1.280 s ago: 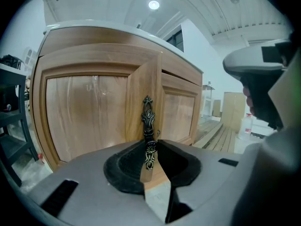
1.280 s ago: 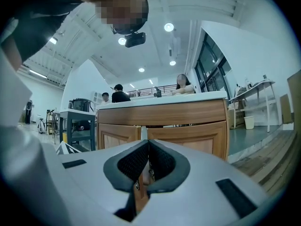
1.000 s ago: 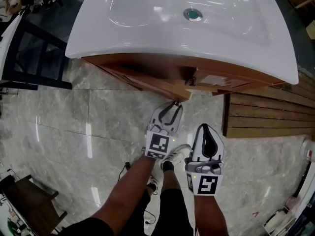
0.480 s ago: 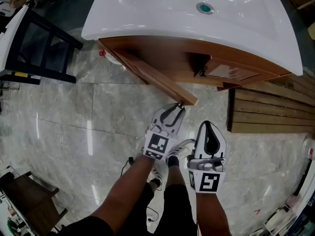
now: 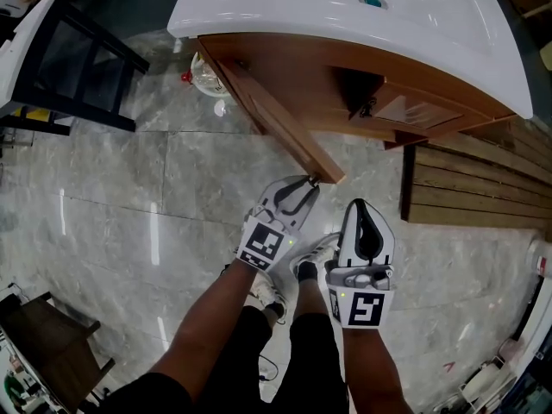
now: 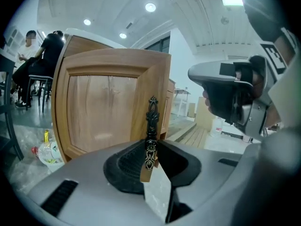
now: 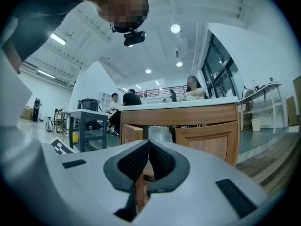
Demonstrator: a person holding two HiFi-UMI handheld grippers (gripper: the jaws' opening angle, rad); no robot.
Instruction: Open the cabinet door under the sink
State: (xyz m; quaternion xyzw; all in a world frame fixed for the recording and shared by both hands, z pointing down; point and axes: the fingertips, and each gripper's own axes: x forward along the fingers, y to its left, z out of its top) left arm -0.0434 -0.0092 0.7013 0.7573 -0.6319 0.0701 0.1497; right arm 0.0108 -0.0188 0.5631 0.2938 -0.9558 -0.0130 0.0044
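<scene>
Cabinet door (image 5: 278, 121) stands swung well out from the cabinet (image 5: 435, 102) under the white sink (image 5: 345, 15). It is hinged at the cabinet's left front corner, and its free edge points toward the person. The left gripper (image 5: 305, 182) sits right at that free edge. In the left gripper view the door (image 6: 106, 112) rises just behind the jaws, its panelled face turned to the camera.

A dark, ornate metal handle (image 6: 151, 121) stands upright near the door's free edge. The left gripper (image 6: 151, 159) is clenched on its lower part. The jaws stand only a narrow way apart, with the black ribbed pads (image 6: 124, 166) against the handle on either side.

Each gripper carries a cube, the left (image 5: 264, 247) and the right (image 5: 362, 310), printed with a square black-and-white marker: a block pattern rather than words.

The right gripper (image 5: 361, 210) hangs just to the right of the left one, near the door's free edge but apart from it, over the grey stone floor (image 5: 129, 197). In its own view the right gripper (image 7: 148, 147) has its jaws pressed together with nothing between them. Beyond them a second door (image 7: 204, 138) on the cabinet's right half lies closed against the frame. Wooden planks (image 5: 474, 188) lie on the floor beside the cabinet's right end.
</scene>
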